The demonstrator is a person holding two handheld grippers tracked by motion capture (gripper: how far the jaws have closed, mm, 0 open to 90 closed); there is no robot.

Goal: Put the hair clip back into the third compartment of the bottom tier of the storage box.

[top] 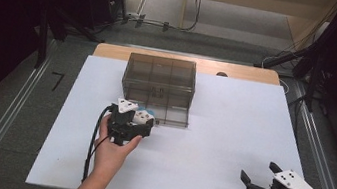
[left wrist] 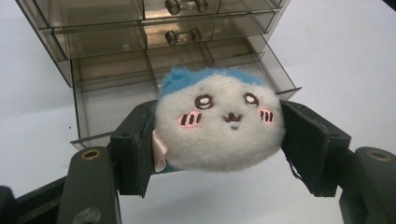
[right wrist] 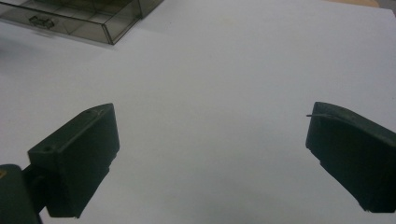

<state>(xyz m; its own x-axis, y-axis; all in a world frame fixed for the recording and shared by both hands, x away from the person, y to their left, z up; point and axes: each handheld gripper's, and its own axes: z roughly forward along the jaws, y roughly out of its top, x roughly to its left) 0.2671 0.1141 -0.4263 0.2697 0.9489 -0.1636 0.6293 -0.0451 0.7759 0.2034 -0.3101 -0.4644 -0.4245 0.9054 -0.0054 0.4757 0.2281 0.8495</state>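
Gripping the plush toy (left wrist: 219, 123), left tool (left wrist: 217, 140).

White sheet (top: 231, 134): covers nearly the whole tabletop, reaching the near, left and right edges. Wooden table (top: 240, 72): bare as a strip along the far edge, with a small dark spot (top: 221, 74) on that strip. Grey floor (top: 9, 101): metal rails run along both sides of the table. Cables (top: 166, 25): lie on the floor beyond the far edge. Dark stand legs (top: 61, 23): beyond the far left corner.
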